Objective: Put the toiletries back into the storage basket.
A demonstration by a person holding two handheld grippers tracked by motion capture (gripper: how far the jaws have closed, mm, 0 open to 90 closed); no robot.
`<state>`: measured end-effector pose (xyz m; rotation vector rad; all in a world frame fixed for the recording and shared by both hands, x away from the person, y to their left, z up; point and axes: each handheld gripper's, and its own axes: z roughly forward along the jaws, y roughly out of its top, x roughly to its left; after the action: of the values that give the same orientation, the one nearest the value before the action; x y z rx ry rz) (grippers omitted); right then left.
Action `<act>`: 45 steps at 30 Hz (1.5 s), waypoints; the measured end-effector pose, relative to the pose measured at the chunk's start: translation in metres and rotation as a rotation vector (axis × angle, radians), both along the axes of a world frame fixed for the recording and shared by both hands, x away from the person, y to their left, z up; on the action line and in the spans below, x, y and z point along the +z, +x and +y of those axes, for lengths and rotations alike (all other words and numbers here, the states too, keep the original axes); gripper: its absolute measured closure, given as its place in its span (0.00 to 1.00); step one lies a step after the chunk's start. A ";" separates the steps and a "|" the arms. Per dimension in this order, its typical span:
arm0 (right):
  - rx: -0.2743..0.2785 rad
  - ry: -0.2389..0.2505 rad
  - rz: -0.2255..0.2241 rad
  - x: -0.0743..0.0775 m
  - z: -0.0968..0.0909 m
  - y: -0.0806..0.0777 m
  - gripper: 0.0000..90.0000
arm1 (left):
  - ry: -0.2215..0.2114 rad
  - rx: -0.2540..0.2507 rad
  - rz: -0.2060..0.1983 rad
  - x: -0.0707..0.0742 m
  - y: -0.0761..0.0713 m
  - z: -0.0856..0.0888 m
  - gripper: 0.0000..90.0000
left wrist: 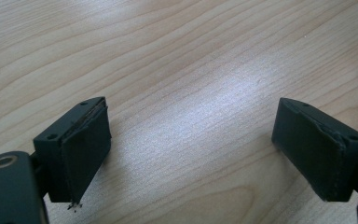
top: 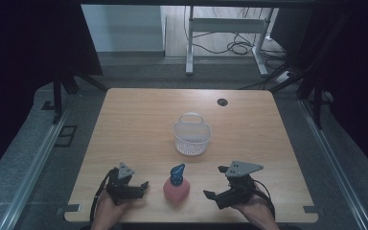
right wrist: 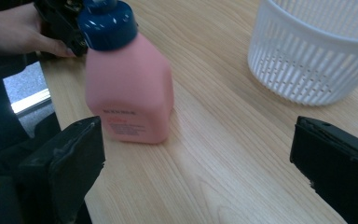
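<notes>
Pink and blue-capped, the bottle [top: 176,186] is standing upright near the front edge of the worktop [top: 139,120], between the two hands and well short of the white basket [top: 192,134], likely so either side can reach it. Right hand-held gripper [top: 212,181] is hovering just beside it, jaws spread wide and empty, angling in toward the bottle's flank as if lining up a grasp. Left hand-held gripper [top: 141,187] is resting low over bare wood, its jaws also apart and holding nothing.
</notes>
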<state>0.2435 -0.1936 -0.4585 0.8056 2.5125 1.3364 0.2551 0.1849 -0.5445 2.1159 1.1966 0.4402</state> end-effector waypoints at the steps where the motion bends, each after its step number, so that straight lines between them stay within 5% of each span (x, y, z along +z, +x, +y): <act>1: 0.005 0.002 0.002 0.001 0.002 0.000 0.04 | 0.000 0.000 0.000 0.000 0.000 0.000 0.13; 29: 0.137 -0.017 0.016 0.017 0.054 0.009 0.18 | -0.001 0.001 0.001 0.000 0.000 0.000 0.13; 45: 0.214 -0.031 0.004 0.025 0.086 0.015 0.43 | -0.001 0.001 0.001 0.000 0.000 0.000 0.13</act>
<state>0.2587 -0.1077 -0.4339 0.5457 2.6778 1.3537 0.2550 0.1848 -0.5445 2.1148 1.1983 0.4390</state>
